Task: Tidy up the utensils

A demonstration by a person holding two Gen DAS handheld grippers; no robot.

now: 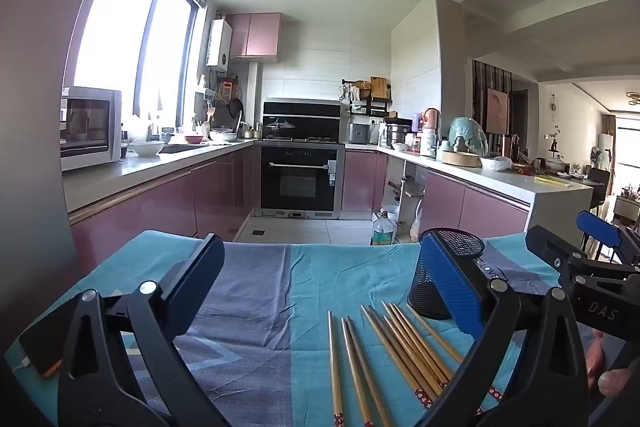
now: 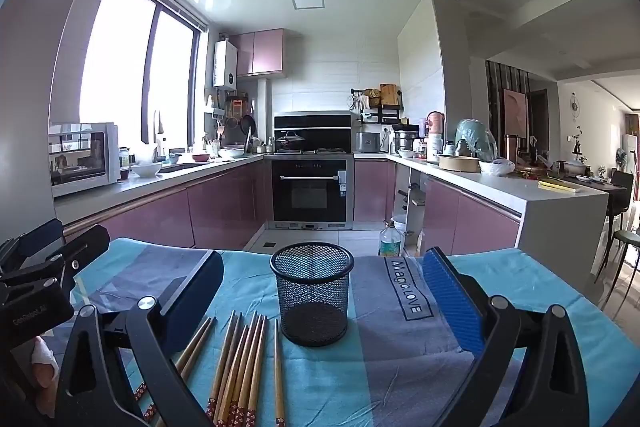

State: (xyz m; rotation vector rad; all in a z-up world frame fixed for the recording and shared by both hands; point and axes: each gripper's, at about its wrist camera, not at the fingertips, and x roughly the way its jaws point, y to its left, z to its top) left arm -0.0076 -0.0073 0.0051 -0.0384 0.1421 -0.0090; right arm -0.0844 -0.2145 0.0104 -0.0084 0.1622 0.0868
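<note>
**Chopsticks loose on cloth, holder empty, both grippers spread**

The blue patterned cloth [image 2: 520,291] covers the near work surface. On it, at centre in the right wrist view, stands the black mesh holder [image 2: 312,293], upright, mouth up, nothing visible inside. It looks light and may tip or slide on the cloth if you knock it.

Your left gripper [image 1: 320,287] is spread wide, nothing between its fingers. Your right gripper [image 2: 324,299] is likewise spread wide and empty; the holder sits in the gap between its fingers but well ahead of them, untouched.

The chopsticks [image 2: 240,367] lie flat on the cloth just near of the holder and slightly left of it, in a loose fan. Their long axes run near to far: plain tips point far, toward the holder, and the red patterned ends point near, toward you. Some touch along their length; one lies apart on the right of the group.

Handling judgement: stiff, thin, light, smooth bamboo, likely to roll or pivot in a pinch. Take hold about mid-length or a little toward the patterned end, across the axis, so the stick hangs balanced. The soft cloth should give a little under the fingertips.
</note>
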